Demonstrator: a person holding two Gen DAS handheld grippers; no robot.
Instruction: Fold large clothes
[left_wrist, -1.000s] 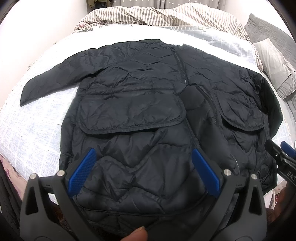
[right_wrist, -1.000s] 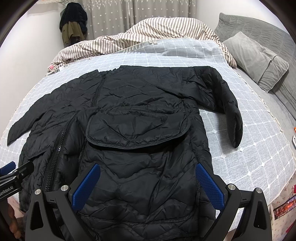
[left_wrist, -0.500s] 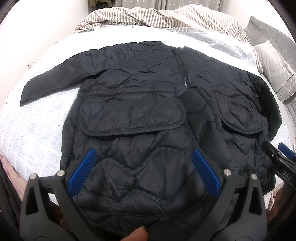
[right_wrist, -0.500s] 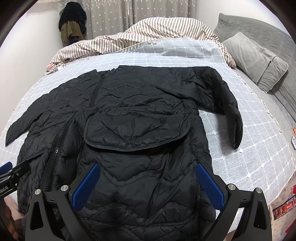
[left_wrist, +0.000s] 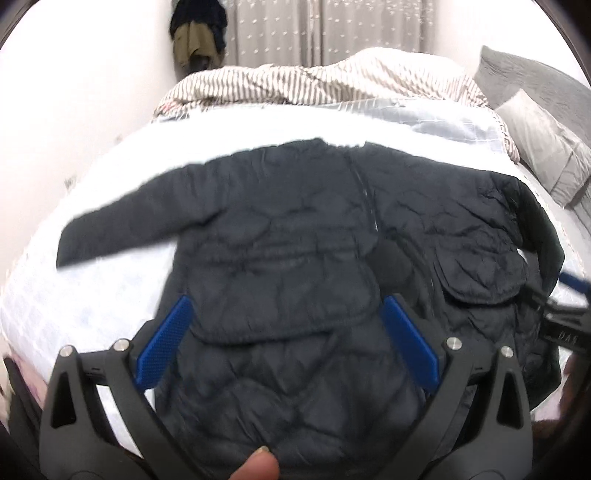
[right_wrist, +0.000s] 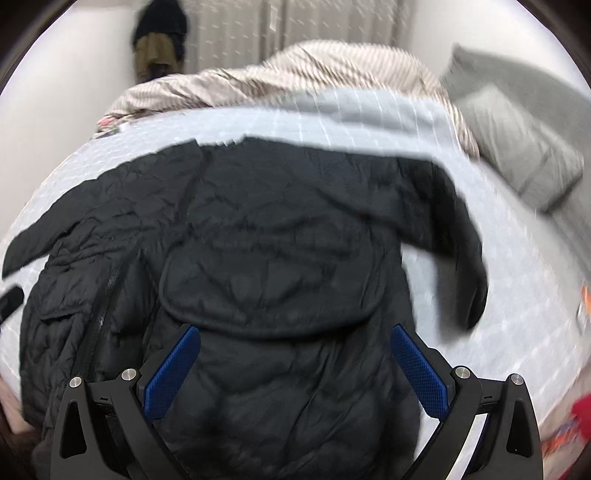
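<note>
Now both hand-held grippers, left (left_wrist: 284, 341) and right (right_wrist: 295, 373), spread wide above the black jacket (right_wrist: 258, 240), nothing pinched.

Both views motion-blurred; jacket (left_wrist: 288, 266) hem hidden behind gripper frames (near edge); red object (right_wrist: 581, 413) at right edge unidentifiable.

Jacket: a black quilted jacket (right_wrist: 280, 236) is lying front-up on the bed (right_wrist: 517, 295), zipper running down its left part, sleeves spreading to both sides.
Right gripper: the right gripper (right_wrist: 295, 373) is hovering over the jacket's lower half, blue pads (right_wrist: 171, 373) standing wide apart, gripping nothing.
Background: a striped duvet (right_wrist: 295, 74) is lying bunched behind the jacket; a grey pillow (right_wrist: 517, 147) is resting at right.
Sharpness: everything is appearing motion-blurred.
</note>
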